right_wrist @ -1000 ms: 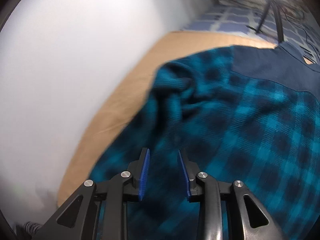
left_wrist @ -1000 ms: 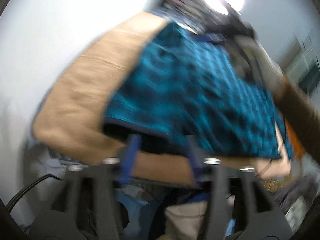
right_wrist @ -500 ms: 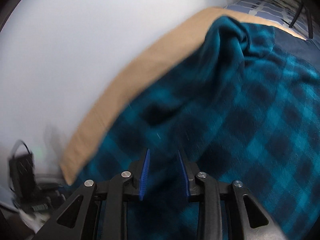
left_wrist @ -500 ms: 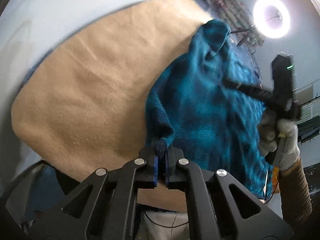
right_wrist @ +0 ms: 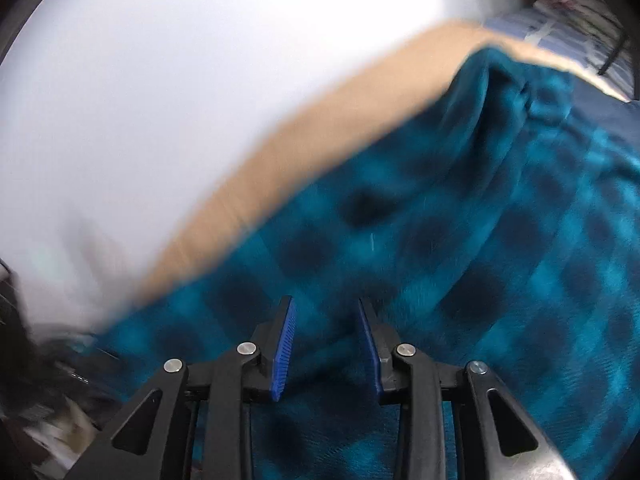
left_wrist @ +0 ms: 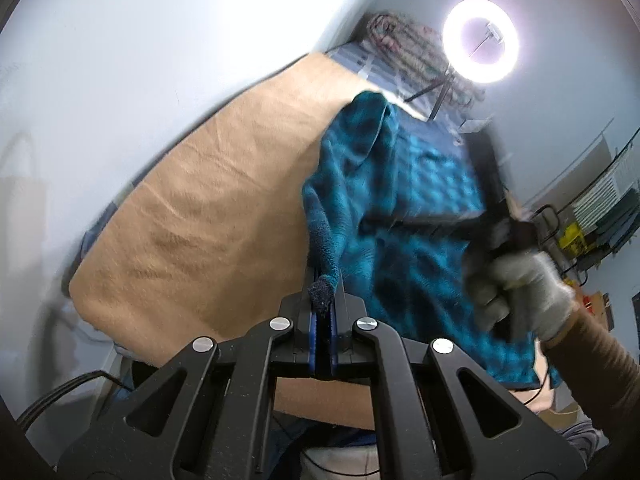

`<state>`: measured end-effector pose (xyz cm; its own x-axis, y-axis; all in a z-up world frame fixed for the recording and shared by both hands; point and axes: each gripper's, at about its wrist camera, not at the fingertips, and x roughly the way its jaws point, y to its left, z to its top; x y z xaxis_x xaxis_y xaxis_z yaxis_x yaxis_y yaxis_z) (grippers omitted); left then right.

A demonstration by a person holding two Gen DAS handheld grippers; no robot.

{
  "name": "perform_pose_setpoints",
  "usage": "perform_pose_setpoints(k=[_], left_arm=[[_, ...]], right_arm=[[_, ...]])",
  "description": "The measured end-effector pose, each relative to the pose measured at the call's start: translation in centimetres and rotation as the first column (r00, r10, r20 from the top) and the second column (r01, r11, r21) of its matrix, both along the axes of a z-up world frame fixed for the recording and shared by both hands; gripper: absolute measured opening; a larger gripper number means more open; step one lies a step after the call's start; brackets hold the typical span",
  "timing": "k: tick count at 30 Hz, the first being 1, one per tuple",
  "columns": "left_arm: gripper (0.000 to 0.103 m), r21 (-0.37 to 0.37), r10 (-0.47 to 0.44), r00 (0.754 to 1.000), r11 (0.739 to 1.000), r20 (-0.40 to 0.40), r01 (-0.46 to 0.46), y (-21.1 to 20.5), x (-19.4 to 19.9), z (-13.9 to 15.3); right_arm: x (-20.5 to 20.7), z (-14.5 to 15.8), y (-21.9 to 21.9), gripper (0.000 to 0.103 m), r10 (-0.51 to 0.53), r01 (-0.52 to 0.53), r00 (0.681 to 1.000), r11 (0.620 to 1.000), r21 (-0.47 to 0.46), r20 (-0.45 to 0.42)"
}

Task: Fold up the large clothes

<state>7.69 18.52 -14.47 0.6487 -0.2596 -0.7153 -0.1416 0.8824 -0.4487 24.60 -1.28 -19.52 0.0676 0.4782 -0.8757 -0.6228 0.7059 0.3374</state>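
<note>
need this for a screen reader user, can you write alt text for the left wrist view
The left gripper is shut on a corner of a teal plaid garment spread over a tan blanket. At right, a gloved hand grips the blurred handle of the other gripper, over the garment. A ring light glows beyond, against a white wall.

No readable text, label, brand, number or sign is to be found in either wrist view. The small yellow object (left_wrist: pixel 573 237) and the red item (left_wrist: pixel 588 303) at the far right of the left wrist view are too blurred for any lettering to be made out.
</note>
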Motion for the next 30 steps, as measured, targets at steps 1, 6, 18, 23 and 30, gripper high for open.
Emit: perform_pose_setpoints(k=[1, 6, 18, 23, 30], left_arm=[[0.002, -0.008, -0.009, 1.0, 1.0, 0.009, 0.009, -0.1, -0.2, 0.3], [0.002, 0.045, -0.063, 0.996, 0.997, 0.066, 0.06, -1.5, -0.6, 1.7], [0.002, 0.008, -0.12, 0.99, 0.993, 0.077, 0.119, -2.8, -0.3, 1.3], [0.002, -0.006, -0.123, 0.989, 0.992, 0.081, 0.123, -2.3, -0.3, 1.2], [0.002, 0.103, -0.186, 0.974, 0.979, 0.128, 0.174, -4.0, -1.0, 2.6]], right_arm=[[-0.2, -0.9, -0.1, 0.028, 0.022, -0.023, 1.0, 0.998, -0.053, -0.008], [1.0, 2.4, -1.6, 0.034, 0.033, -0.033, 0.999, 0.999, 0.003, -0.01], [16.3, 6.6, 2.2, 0.057, -0.189, 0.189, 0.982, 0.982, 0.011, 0.002], [19.7, 3.8, 4.7, 0.057, -0.264, 0.263, 0.964, 0.959, -0.108, 0.007], [21.8, -0.2, 7.2, 0.037, -0.26, 0.26, 0.965, 0.924, -0.281, 0.038]])
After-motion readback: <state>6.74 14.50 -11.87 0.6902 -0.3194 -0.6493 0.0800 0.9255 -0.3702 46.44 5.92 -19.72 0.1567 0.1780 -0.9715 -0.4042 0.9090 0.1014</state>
